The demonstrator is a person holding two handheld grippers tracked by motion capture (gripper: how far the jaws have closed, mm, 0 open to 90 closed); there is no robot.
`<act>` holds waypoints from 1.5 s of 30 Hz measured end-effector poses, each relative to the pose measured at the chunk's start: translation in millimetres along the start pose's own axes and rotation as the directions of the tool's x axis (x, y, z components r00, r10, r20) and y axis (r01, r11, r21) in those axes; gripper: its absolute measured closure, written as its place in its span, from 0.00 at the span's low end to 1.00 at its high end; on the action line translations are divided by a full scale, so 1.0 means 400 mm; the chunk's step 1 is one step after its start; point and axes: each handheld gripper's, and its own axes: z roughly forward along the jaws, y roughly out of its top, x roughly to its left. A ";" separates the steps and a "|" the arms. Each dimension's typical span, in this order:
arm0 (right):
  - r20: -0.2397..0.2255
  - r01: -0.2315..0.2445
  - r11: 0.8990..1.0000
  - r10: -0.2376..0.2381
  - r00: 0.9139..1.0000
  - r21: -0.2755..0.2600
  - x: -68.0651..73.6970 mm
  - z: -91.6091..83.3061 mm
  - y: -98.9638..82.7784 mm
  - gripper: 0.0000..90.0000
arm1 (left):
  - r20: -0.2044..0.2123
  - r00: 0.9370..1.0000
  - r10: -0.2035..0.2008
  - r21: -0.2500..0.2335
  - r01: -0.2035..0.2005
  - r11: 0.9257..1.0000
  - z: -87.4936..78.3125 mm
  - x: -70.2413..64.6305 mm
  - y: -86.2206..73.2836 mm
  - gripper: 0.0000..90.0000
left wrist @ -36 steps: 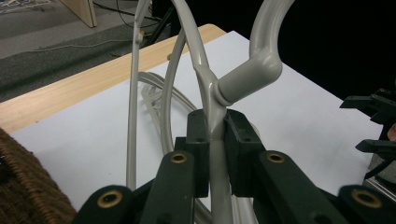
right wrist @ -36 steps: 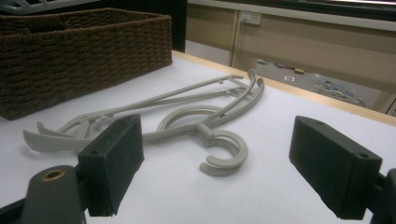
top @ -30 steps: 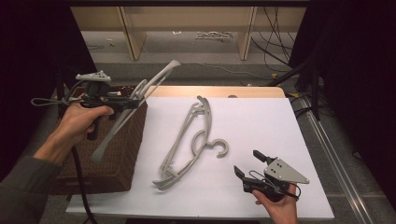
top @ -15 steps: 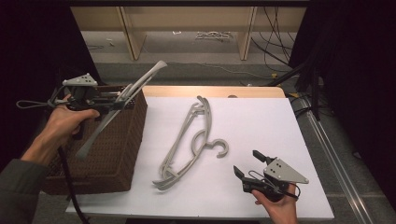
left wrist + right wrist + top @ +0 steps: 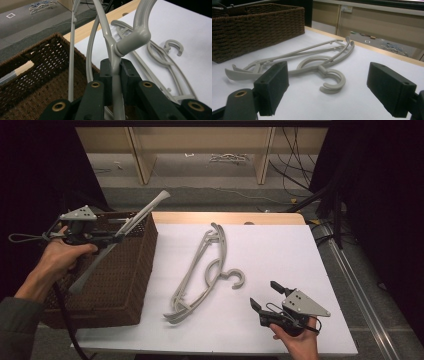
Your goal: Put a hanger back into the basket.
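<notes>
My left gripper (image 5: 118, 236) is shut on a grey plastic hanger (image 5: 146, 211), which slants over the brown wicker basket (image 5: 127, 287). In the left gripper view the jaws of the left gripper (image 5: 115, 73) pinch the hanger's arm just below its hook stem (image 5: 132, 40). More grey hangers (image 5: 202, 270) lie stacked on the white table top (image 5: 280, 245), hook toward the right. My right gripper (image 5: 264, 293) rests open near the table's front edge, pointing at that pile. In the right gripper view the pile of hangers (image 5: 312, 60) lies just beyond the wide-apart pads.
The basket (image 5: 37, 75) stands at the table's left end, and I also see the basket (image 5: 257, 22) in the right gripper view. A wooden strip (image 5: 250, 217) runs along the table's far edge. Wooden shelving legs and cables (image 5: 295, 165) are on the floor beyond.
My left hand has carried the held hanger leftward and a little lower, over the basket. The right gripper and the hangers on the table have stayed put.
</notes>
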 end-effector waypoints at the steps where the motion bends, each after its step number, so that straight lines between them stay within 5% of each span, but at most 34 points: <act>1: 0.000 -0.001 1.000 0.001 1.000 -0.001 0.000 0.001 0.000 0.21 | -0.006 1.000 0.011 0.012 -0.011 1.000 -0.004 0.006 -0.006 0.90; 14: 0.001 -0.001 1.000 0.001 1.000 0.005 0.000 0.004 -0.002 0.21 | -0.007 1.000 0.002 0.020 -0.002 1.000 -0.047 0.036 -0.070 0.90; 30: -0.002 0.002 1.000 -0.001 1.000 0.018 0.000 0.007 -0.003 0.21 | -0.037 0.998 -0.060 0.056 0.062 0.997 -0.083 0.061 -0.151 0.90; 42: -0.004 0.004 1.000 -0.004 1.000 0.019 0.002 0.010 -0.002 0.21 | -0.047 0.994 -0.101 0.147 0.107 0.983 -0.039 0.067 -0.183 0.89; 45: 0.001 0.020 1.000 -0.020 1.000 0.009 -0.001 0.011 -0.003 0.21 | -0.053 0.996 -0.075 0.179 0.084 0.980 -0.024 0.066 -0.186 0.89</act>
